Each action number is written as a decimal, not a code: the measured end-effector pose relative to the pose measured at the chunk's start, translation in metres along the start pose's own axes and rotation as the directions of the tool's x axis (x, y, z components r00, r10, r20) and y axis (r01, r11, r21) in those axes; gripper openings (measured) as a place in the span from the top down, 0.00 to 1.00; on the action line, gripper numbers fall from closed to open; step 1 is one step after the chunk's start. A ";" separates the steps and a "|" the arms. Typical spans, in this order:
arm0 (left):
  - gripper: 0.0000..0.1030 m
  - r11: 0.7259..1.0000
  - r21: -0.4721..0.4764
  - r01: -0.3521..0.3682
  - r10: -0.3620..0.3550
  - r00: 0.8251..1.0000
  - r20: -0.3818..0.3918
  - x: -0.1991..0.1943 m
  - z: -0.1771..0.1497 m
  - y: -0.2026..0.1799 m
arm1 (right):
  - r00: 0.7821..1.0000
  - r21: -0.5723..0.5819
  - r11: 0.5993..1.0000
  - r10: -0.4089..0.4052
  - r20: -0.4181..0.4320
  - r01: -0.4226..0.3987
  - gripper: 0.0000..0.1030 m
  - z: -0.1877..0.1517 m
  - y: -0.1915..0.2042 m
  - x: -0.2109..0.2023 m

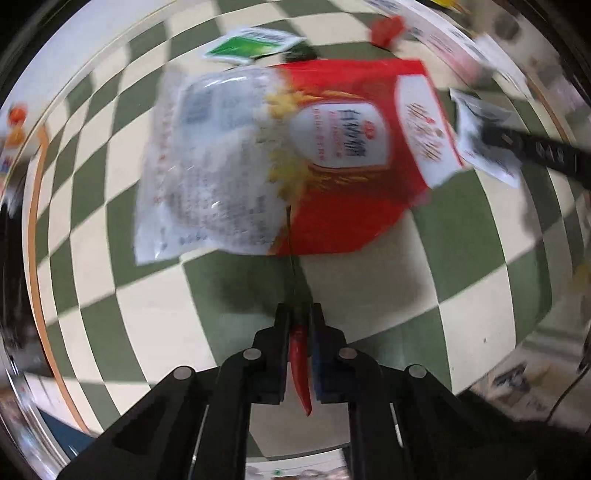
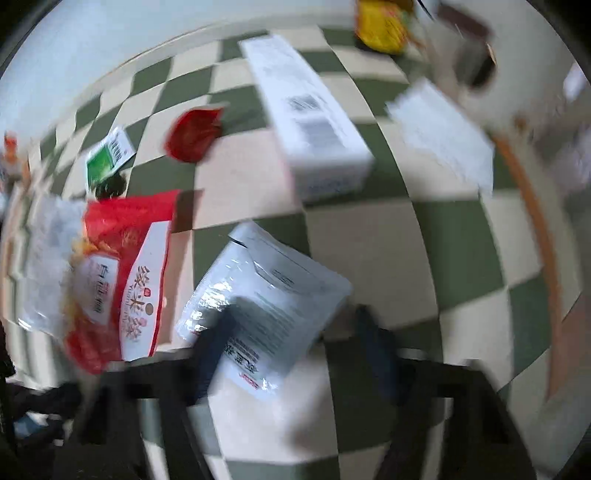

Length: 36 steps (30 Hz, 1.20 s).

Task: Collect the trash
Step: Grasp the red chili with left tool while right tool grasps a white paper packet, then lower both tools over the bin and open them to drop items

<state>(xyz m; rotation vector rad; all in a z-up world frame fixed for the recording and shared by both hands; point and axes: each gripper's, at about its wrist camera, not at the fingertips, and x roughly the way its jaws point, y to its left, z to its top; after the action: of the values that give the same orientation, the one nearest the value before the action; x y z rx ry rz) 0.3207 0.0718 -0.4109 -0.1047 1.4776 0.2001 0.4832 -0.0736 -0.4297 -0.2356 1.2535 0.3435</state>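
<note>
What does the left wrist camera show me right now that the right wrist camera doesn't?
Only the left wrist view shows the left gripper shut on a red chili pepper.

Only the right wrist view shows a long white box, a yellow packet at the far edge, and the open right gripper around a white pouch; blur hides whether it is touching.

Both show the red and clear bag, the green packet, the crumpled red wrapper and the checkered tablecloth.

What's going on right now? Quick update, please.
Left gripper shut on red chili. Right gripper open around white packet. Red bag ahead on checkered table.
</note>
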 end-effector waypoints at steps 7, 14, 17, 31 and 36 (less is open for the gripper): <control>0.93 0.971 -0.239 0.022 0.001 0.995 0.098 -0.035 -0.021 0.025 | 0.993 0.052 0.991 0.119 0.024 -0.120 1.00 -0.010 -0.008 -0.015; 0.93 0.941 -0.338 -0.015 0.086 0.977 0.196 -0.082 -0.065 0.016 | 0.977 0.095 0.973 0.203 0.058 -0.208 1.00 -0.053 -0.041 -0.054; 0.93 0.942 -0.336 -0.011 0.092 0.970 0.226 -0.089 -0.072 0.014 | 0.975 0.075 0.975 0.204 0.090 -0.211 1.00 -0.083 -0.041 -0.084; 0.93 0.985 -0.171 0.033 0.008 0.972 0.236 -0.066 -0.222 -0.014 | 0.974 0.095 0.973 0.203 0.099 -0.213 1.00 -0.311 0.013 -0.165; 0.93 0.979 -0.186 0.080 -0.064 0.994 0.091 0.005 -0.261 -0.022 | 0.981 0.127 0.977 0.182 -0.059 -0.174 1.00 -0.386 0.026 -0.112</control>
<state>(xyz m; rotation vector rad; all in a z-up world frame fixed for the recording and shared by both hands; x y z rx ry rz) 0.0701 0.0002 -0.4412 -0.3001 1.3653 0.2832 0.1016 -0.2016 -0.4381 -0.0309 1.3636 0.4144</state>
